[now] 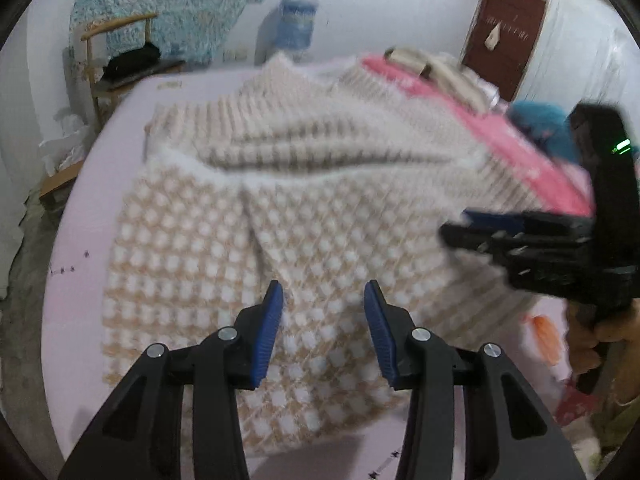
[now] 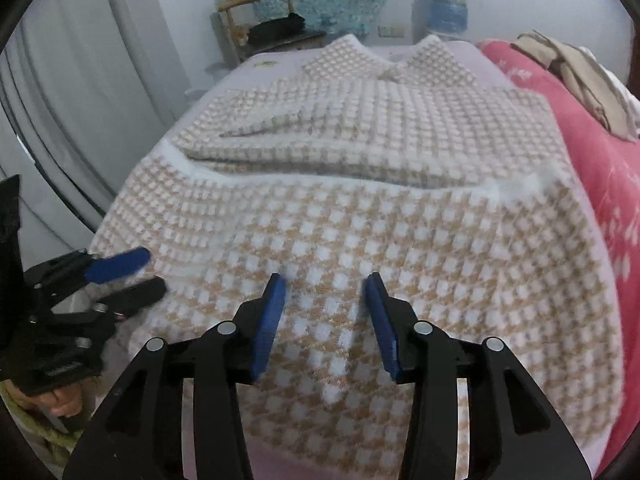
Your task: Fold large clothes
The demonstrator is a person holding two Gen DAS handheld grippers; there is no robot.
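A large beige-and-white checked fuzzy garment (image 1: 280, 216) lies spread on a pale lilac bed (image 1: 88, 216), sleeves folded across its upper part; it also shows in the right wrist view (image 2: 360, 200). My left gripper (image 1: 323, 292) is open and empty, just above the garment's lower part. My right gripper (image 2: 325, 286) is open and empty above the lower hem area. The right gripper shows in the left wrist view (image 1: 460, 228) over the garment's right edge. The left gripper shows in the right wrist view (image 2: 144, 276) at the garment's left edge.
A pink blanket (image 2: 600, 152) with beige clothes (image 2: 580, 76) on it lies along the bed's right side. A wooden chair (image 1: 116, 60) with a dark item stands beyond the far left corner. A water bottle (image 2: 448, 4) stands by the far wall. A brown door (image 1: 504, 36) is far right.
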